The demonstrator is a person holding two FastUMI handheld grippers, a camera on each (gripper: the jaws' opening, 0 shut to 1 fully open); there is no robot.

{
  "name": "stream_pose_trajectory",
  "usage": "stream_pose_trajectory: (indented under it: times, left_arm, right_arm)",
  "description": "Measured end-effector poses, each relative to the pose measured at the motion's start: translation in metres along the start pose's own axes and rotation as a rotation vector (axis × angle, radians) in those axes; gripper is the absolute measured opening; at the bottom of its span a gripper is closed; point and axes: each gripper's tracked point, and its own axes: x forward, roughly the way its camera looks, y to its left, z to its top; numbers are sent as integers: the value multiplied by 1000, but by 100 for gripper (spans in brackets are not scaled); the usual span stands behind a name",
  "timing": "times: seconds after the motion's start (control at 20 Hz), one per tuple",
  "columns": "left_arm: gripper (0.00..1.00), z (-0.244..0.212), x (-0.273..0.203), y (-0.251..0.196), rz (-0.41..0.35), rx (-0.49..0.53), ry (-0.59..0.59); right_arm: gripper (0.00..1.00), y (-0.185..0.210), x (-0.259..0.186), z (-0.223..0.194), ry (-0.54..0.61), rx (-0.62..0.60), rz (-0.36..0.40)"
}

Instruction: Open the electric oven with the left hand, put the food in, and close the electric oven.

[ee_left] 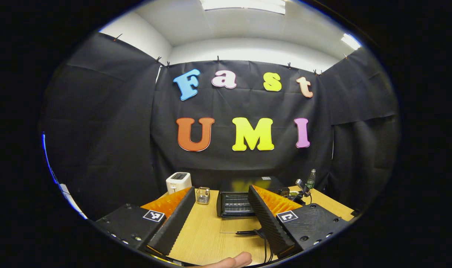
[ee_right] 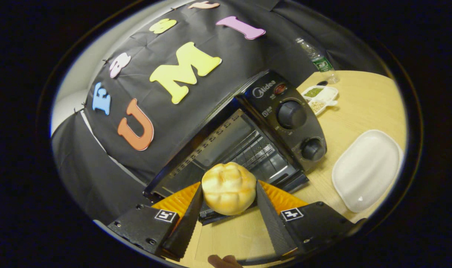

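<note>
Right gripper view has the right gripper (ee_right: 228, 212) low in the frame, its jaws clenched on a golden bun (ee_right: 228, 188), just in front of the oven (ee_right: 248, 137), whose door (ee_right: 226, 238) lies folded down, the rack bare. Lower right sits an empty white plate (ee_right: 365, 169) on the counter (ee_right: 363, 100). Left gripper view shows the left gripper (ee_left: 220, 212) with jaws released and empty, well back from the oven. Opening looks done; loading the bun and closing remain.
</note>
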Motion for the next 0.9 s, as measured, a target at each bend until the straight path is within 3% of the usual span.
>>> stream_pose_trajectory:
  times: [0.1,0.2,0.35,0.45,0.5,0.55,0.6,0.7,0.8,0.9]
  left_arm:
    - [94,-6,3,3,-2,0,11]
    - [93,-13,7,7,0,8,32]
    - [93,-19,12,9,1,14,53]
    - [93,-21,17,13,8,18,56]
    - [93,-22,18,13,8,14,58]
    - [93,-25,18,13,6,5,62]
    - [94,-27,19,11,-2,-4,71]
    - [94,-30,19,5,-17,-16,87]
    - [94,-30,21,6,-15,-13,91]
    - [94,-31,19,4,-16,-5,88]
  right_arm:
    - [82,3,24,2,-13,-67,-28]
    - [87,5,45,7,-32,-160,-50]
    - [83,5,62,11,-68,-296,-66]
    - [88,12,67,15,-94,-327,-42]
    - [84,10,67,15,-104,-337,-40]
    - [89,9,71,14,-104,-354,-47]
    - [84,11,75,14,-100,-371,-42]
    - [86,10,79,8,-71,-413,-49]
    - [95,12,71,7,-72,-449,-45]
    - [96,16,57,3,-69,-453,-13]
